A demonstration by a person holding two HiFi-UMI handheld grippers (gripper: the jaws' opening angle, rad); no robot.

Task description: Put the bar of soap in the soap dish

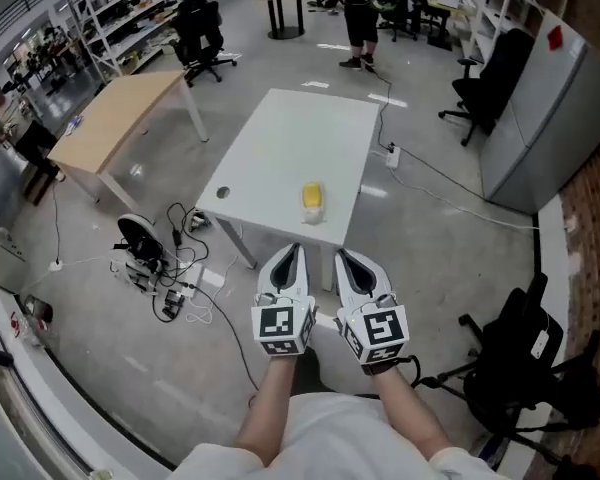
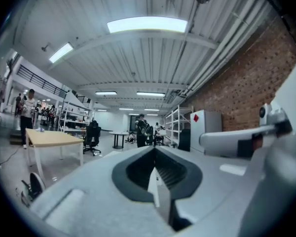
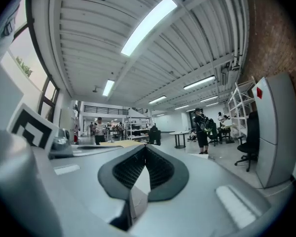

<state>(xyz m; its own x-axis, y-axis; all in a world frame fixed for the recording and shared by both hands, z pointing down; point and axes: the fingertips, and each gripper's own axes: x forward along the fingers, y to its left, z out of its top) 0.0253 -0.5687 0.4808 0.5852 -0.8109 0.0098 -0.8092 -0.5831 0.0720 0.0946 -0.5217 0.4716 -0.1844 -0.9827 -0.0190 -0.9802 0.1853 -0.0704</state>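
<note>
Both the left gripper (image 1: 294, 253) and right gripper (image 1: 342, 258) hold their jaws closed on nothing, short of the white table (image 1: 280, 148). The yellow bar of soap (image 1: 313, 196) lies near its front edge; I cannot make out the soap dish. A clumsy closed-jaw approach could shove the soap off.

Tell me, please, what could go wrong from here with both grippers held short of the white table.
1. The yellow bar, probably the soap, lies close to the near edge of the table; a nudge could knock it off.
2. The left gripper and right gripper are both shut and empty; reaching in unopened would push the bar, not grasp it.
3. Cables sprawl on the floor beside the table, a trip hazard when stepping closer.
</note>
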